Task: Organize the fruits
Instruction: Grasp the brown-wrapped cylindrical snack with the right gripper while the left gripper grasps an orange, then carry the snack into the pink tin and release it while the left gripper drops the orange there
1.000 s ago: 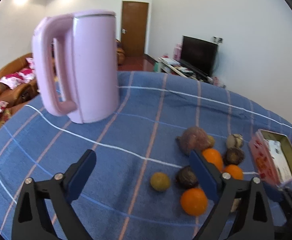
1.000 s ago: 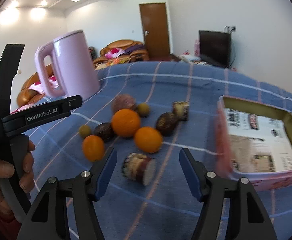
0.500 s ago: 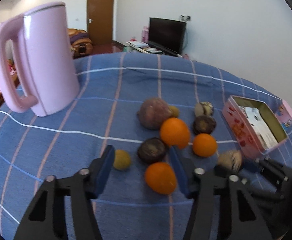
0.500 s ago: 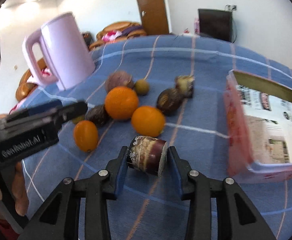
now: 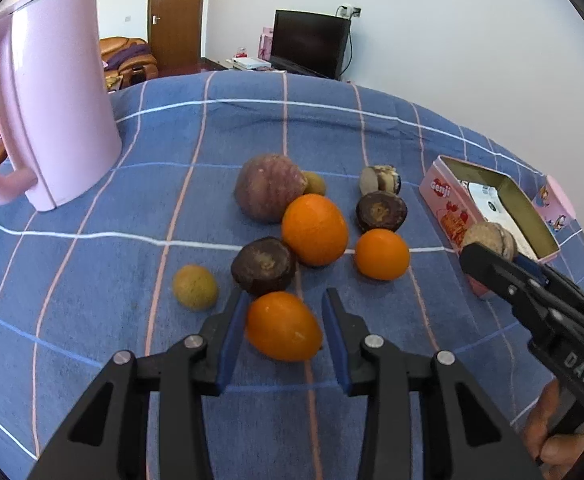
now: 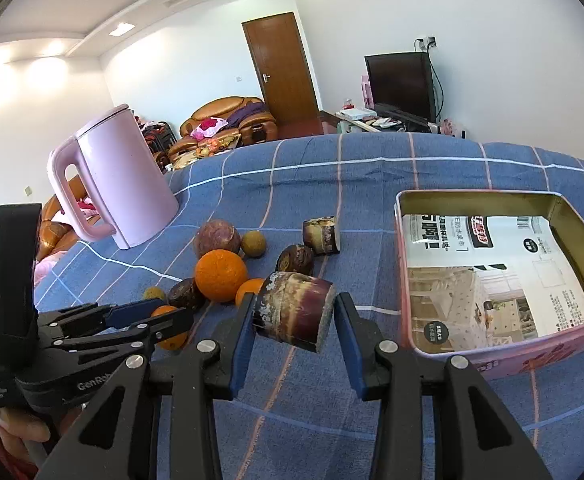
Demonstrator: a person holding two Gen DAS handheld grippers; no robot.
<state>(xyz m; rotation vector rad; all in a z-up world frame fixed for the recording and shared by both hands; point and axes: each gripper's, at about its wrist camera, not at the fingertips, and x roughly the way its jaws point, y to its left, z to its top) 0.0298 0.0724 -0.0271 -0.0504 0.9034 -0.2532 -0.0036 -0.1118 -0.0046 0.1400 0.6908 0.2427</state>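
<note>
Several fruits lie in a cluster on the blue checked cloth. My left gripper (image 5: 286, 295) points down at the nearest one, a small orange (image 5: 281, 326) still resting on the cloth. Its jaws are closing, with the pads against the fruit's two sides. My right gripper (image 6: 296, 300) is shut on a short piece of purple-skinned cane (image 6: 294, 312) and holds it off the cloth. It hangs just left of the open pink tin (image 6: 404, 264), whose floor is lined with printed paper. In the left wrist view the cane piece (image 5: 488, 236) hangs at the tin's near corner (image 5: 444, 200).
Behind the small orange lie a big orange (image 5: 315, 230), another orange (image 5: 382, 254), two dark round fruits (image 5: 263, 266), a large purplish fruit (image 5: 267, 192), two small yellowish fruits (image 5: 195, 287) and a second cane piece (image 5: 378, 180). A tall pink kettle (image 5: 55, 100) stands back left.
My left gripper came in over the fruits and narrowed from wide open around the small orange. My right gripper closed on the cane piece and lifted it off the cloth.
</note>
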